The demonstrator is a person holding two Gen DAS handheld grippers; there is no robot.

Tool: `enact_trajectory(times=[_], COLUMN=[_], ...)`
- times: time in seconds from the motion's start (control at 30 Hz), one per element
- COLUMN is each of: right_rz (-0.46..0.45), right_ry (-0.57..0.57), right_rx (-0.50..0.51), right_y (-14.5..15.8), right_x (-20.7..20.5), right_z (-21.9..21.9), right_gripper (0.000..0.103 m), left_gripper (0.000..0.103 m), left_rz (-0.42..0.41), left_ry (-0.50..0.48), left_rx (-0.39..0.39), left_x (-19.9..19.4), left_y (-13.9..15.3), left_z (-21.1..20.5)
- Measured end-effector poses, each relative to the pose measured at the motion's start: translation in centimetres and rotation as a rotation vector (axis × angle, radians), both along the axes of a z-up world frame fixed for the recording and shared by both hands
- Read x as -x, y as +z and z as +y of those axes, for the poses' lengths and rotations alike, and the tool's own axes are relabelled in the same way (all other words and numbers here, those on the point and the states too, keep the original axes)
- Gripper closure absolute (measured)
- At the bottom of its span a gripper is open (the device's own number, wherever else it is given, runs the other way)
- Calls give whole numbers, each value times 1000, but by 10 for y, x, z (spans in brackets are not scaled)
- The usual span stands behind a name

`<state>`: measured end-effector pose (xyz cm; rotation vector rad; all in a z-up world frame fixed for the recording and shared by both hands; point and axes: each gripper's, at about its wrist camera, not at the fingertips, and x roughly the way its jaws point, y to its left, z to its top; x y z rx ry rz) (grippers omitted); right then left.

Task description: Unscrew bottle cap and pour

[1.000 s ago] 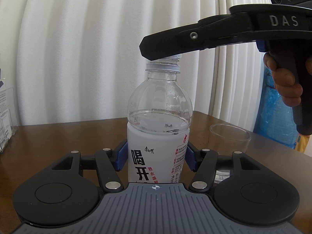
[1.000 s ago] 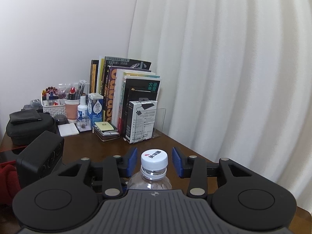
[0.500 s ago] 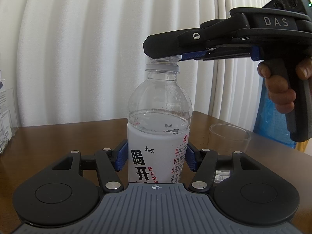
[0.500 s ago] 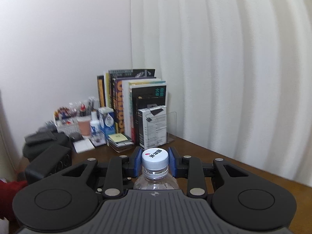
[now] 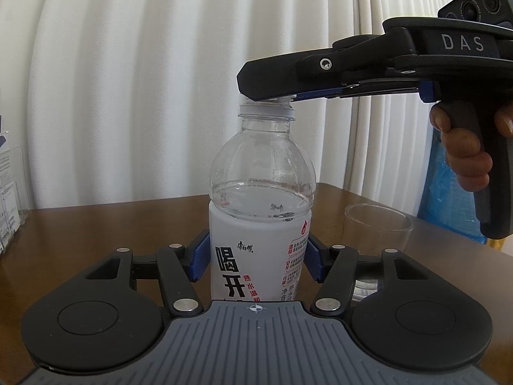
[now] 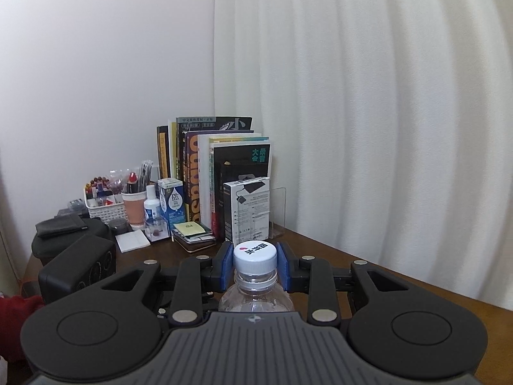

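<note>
Closing since a second ago, the right gripper (image 6: 255, 267) now clamps the white screw cap (image 6: 255, 256), ready for unscrewing, while the left gripper (image 5: 255, 261) grips the upright clear plastic water bottle (image 5: 261, 211) on the brown wooden table (image 5: 96, 224).

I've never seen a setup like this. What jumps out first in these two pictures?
Front and centre stands a clear plastic water bottle with a white label, squeezed at its label by the blue-padded left gripper. Above it, the right gripper is shut on the bottle's white screw cap, still on the neck. Right of the bottle, an empty clear glass cup waits on the brown wooden table.
</note>
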<state>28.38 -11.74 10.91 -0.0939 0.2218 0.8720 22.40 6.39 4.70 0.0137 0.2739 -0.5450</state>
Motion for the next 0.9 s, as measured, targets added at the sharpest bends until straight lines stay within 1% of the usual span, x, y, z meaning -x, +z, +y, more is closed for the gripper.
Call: enact_trajectory(times=[0.73,0.83,0.9], right_rz=[-17,-19,-19], right_ry=[-11,-14,-14], right_rx=[28,28,28], right_y=[-2,-3,-2], right_x=[6,8,9], right_z=[4,2,2], right_gripper=[69,63,63], left_gripper=[44,44,44], left_rz=[3,3,4], left_ry=[-1,0,0], left_rx=[2,2,3], left_x=[-2,-2,-2], left_y=[0,0,0], left_z=[2,3,3])
